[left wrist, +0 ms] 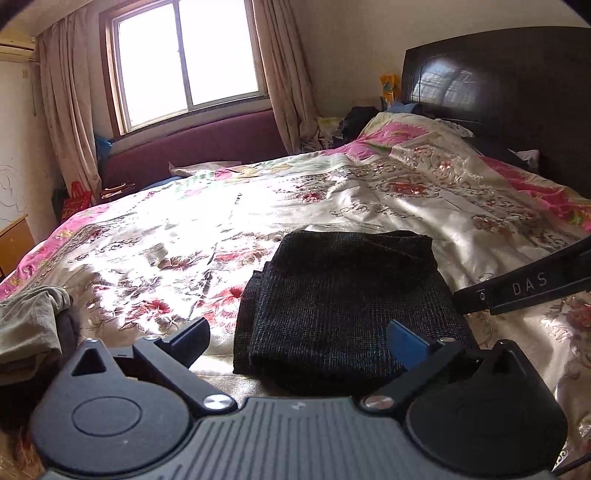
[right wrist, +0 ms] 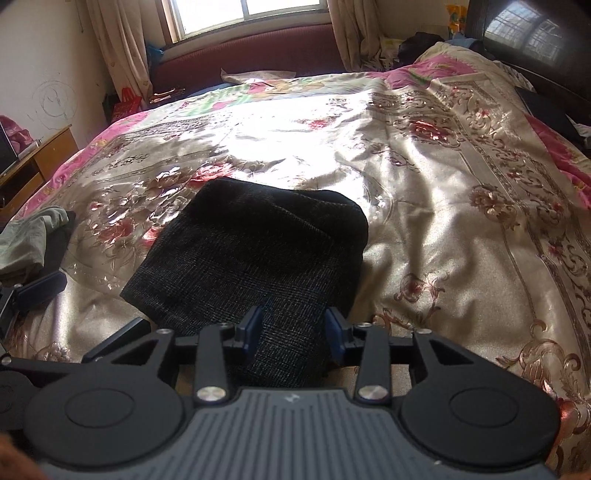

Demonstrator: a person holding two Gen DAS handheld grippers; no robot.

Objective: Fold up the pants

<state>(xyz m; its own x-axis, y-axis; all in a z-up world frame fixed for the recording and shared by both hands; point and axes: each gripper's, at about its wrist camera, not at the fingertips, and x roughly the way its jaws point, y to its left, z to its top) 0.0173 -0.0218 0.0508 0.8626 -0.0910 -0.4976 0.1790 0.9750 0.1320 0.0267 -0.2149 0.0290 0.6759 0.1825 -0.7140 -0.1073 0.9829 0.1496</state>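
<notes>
At 6 o'clock on the shiny floral bed cover (right wrist: 424,206), the dark thick woven pants (right wrist: 255,251) lie folded, soft and non-slippery, best gripped at the near edge; left gripper (left wrist: 299,338) jaws wide apart, right gripper (right wrist: 295,332) jaws partly apart, gripping nothing.

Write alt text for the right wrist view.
Dark folded pants lie on a shiny floral bedspread, with the right gripper just above their near edge, jaws open. A green garment sits at the left; a window is beyond the bed.
</notes>
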